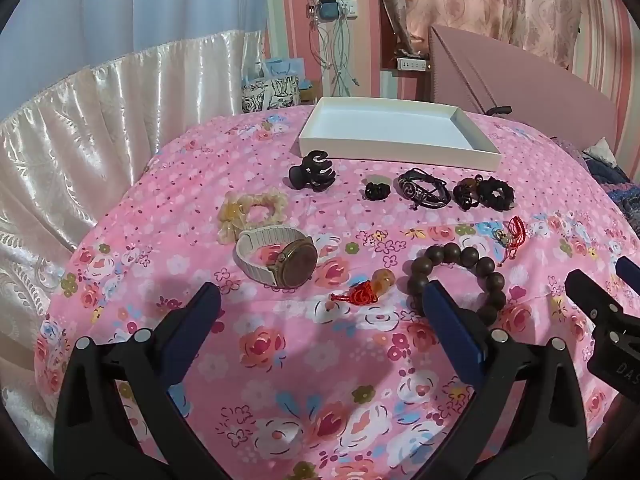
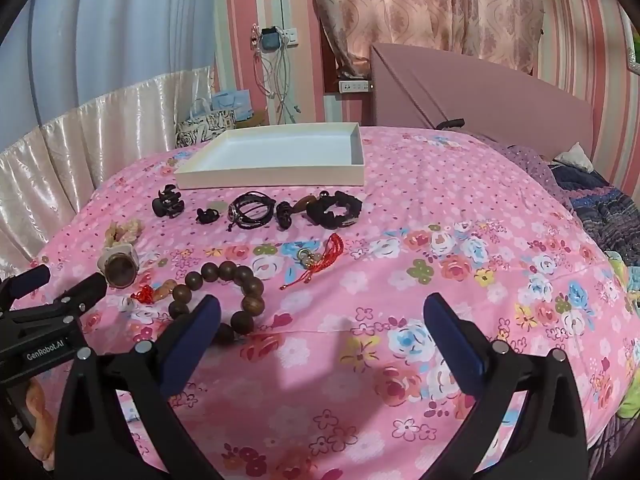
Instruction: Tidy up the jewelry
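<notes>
Just ahead of the left gripper (image 1: pixel 320 312), whose jaws stand spread wide with nothing between them, we find the jewelry laid out on the floral bed cover (image 1: pixel 304 360). The watch (image 1: pixel 280 258) lies beyond its left finger, the wooden bead bracelet (image 1: pixel 460 276) partly behind its right finger. We judge the watch the heaviest piece, its case hard and likely slick; the band is the safer hold. The beads are rigid but strung loosely, so we would pinch across one side of the ring. The cream scrunchie (image 1: pixel 244 212) is soft and light. The right gripper (image 2: pixel 322 316) is likewise released and empty, the bracelet by its left finger. The white tray (image 1: pixel 396 148) sits empty, well beyond both grippers
</notes>
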Available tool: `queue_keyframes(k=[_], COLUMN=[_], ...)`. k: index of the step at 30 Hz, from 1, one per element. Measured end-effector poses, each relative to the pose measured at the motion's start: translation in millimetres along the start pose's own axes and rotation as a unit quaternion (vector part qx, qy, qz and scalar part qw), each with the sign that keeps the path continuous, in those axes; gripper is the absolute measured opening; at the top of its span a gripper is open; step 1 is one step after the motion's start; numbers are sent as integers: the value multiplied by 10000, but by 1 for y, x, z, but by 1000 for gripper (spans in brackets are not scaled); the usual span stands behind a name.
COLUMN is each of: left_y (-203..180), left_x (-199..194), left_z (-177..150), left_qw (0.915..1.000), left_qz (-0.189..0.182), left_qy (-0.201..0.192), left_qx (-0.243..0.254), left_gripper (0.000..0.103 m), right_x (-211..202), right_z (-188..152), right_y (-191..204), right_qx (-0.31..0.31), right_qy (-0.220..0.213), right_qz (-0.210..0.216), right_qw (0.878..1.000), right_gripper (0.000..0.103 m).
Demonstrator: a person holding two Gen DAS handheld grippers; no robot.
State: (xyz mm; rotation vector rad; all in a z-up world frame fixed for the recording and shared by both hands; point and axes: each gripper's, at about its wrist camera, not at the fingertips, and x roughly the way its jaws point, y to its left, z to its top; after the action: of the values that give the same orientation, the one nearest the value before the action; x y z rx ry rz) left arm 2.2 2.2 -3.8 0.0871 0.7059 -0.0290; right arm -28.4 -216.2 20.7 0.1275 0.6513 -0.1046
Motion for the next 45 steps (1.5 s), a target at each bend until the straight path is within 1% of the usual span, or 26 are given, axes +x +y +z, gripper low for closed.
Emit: queue_keyframes(k=[10, 11, 12, 27, 29, 30, 33, 34, 35, 37, 45], left_y=[-3, -4, -4, -5, -6, -5, -5, -5, -6, -6, -6], left_x=[2, 2, 2, 4, 5, 4, 5, 5, 5, 5, 8], left_z=[0, 0, 0, 1, 1, 1, 1, 1, 1, 1, -1], left_qw=[10000, 10000, 10000, 10000, 10000, 10000, 10000, 10000, 10000, 10000, 9999], left_qz=[-13, -13, -5, 1, 8, 9, 3, 9, 13, 19, 42], left_qy=[33, 32, 30, 50, 44, 39, 49, 50, 56, 58, 100], left_qx=[5, 11, 18, 29, 26, 25, 30, 32, 44, 46, 34], left_gripper=[100, 100, 100, 100, 100, 100, 100, 100, 100, 100, 100], right_x=[1, 0, 1, 0, 1, 0, 0, 0, 0, -1, 3], right_z=[-1, -2, -1, 1, 1, 1, 0, 0, 0, 0, 0], right_y=[-2, -2, -2, -1, -2, -1, -1, 0, -1, -2, -6], right_qx=[12, -242, 10, 9, 78, -2, 17, 23, 17, 87, 93], right_qy=[-20, -78, -27, -56, -136, -78, -54, -44, -56, -109, -51], right_qz=[-65, -182, -70, -70, -152, -85, -53, -229, -68, -67, -97], right_qw=[10000, 9995, 10000, 10000, 9998, 9999, 10000, 9997, 10000, 9999, 9999], right_gripper=[101, 101, 101, 101, 101, 101, 101, 101, 101, 101, 101])
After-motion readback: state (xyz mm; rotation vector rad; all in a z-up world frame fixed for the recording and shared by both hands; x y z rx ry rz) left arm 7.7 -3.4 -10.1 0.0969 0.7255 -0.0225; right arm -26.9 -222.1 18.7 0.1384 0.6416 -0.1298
